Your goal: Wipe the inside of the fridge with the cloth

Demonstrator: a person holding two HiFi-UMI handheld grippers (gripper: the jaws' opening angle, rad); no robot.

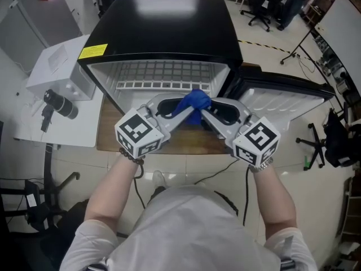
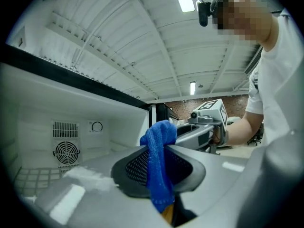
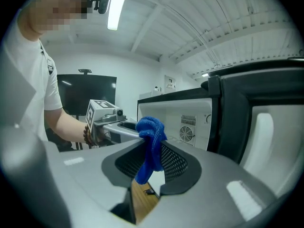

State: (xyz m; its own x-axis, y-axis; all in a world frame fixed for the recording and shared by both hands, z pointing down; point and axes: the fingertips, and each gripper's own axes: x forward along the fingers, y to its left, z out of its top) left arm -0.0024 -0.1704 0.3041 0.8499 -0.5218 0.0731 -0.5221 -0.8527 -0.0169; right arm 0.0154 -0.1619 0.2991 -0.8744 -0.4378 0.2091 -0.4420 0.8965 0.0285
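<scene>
A blue cloth [image 1: 195,101] hangs between my two grippers just in front of the open black fridge [image 1: 163,33]. My left gripper [image 1: 188,109] comes in from the left and is shut on the cloth [image 2: 158,167], which bunches above its jaws and hangs down between them. My right gripper [image 1: 201,111] meets it from the right. Its jaws stand apart with a gap showing the wooden table, and the cloth [image 3: 150,148] dangles loosely between them. In the left gripper view the white fridge interior [image 2: 66,151] with its fan grille lies behind the cloth.
The fridge door [image 1: 282,97] stands swung open to the right. The fridge sits on a wooden table [image 1: 186,141]. A white box [image 1: 56,66] with a black device [image 1: 59,103] is at the left. Office chairs [image 1: 259,4] and a stand [image 1: 299,47] are on the floor behind.
</scene>
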